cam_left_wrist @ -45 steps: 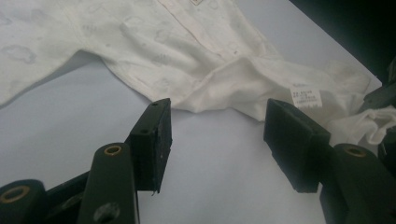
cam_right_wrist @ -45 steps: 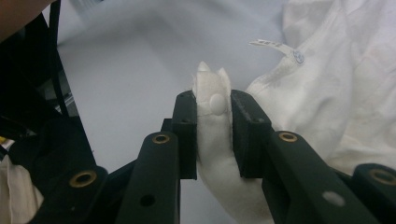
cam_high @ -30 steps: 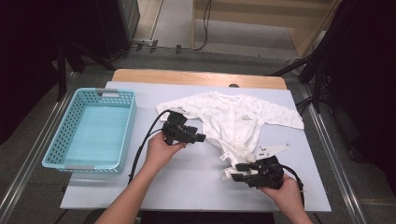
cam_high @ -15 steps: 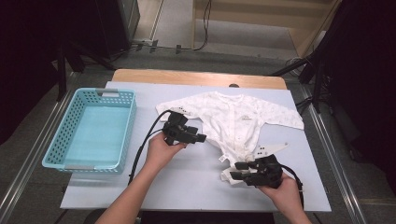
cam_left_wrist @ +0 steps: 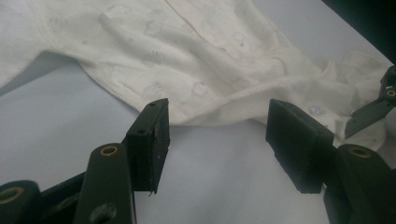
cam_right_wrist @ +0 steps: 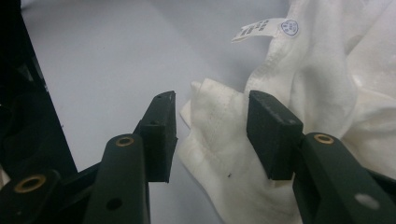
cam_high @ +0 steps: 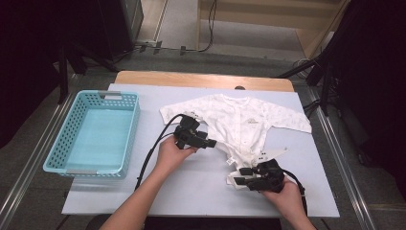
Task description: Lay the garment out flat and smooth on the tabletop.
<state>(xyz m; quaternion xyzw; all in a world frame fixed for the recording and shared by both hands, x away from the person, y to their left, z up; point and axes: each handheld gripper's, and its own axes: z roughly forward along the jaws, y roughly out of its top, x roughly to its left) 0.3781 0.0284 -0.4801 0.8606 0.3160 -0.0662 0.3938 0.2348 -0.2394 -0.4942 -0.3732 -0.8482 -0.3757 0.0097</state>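
My left gripper (cam_left_wrist: pixel 212 126) has its jaws about half open, nothing between the pads; they straddle the side hem of the baby bodysuit (cam_high: pixel 239 122) from just short of it, no contact that I can see. The jaws have just been opening a touch, with only bare mat between them. I read that as lining up for a pinch on that hem. My right gripper (cam_right_wrist: pixel 210 123) is also roughly half open, low over the bunched bottom end of the bodysuit; a folded flap of cloth sits in the gap, but the pads aren't pressing on it, so no grip yet. Probably set there to take the crotch flap so both ends can be lifted or folded together. A care label (cam_right_wrist: pixel 261 29) pokes out of the bunched cloth beyond the right jaws. The bodysuit lies face up near the middle of the mat, sleeves spread to both sides, neck toward the far edge, bottom end crumpled toward me. An empty light-blue basket (cam_high: pixel 57 148) sits well apart at the left, likely where the garment ends up. Surface is a pale mat (cam_high: pixel 191 191) over a wooden table (cam_high: pixel 143 76), whose far edge shows. Room around is dark: grey floor, stand legs, cables, a wooden frame at the back.
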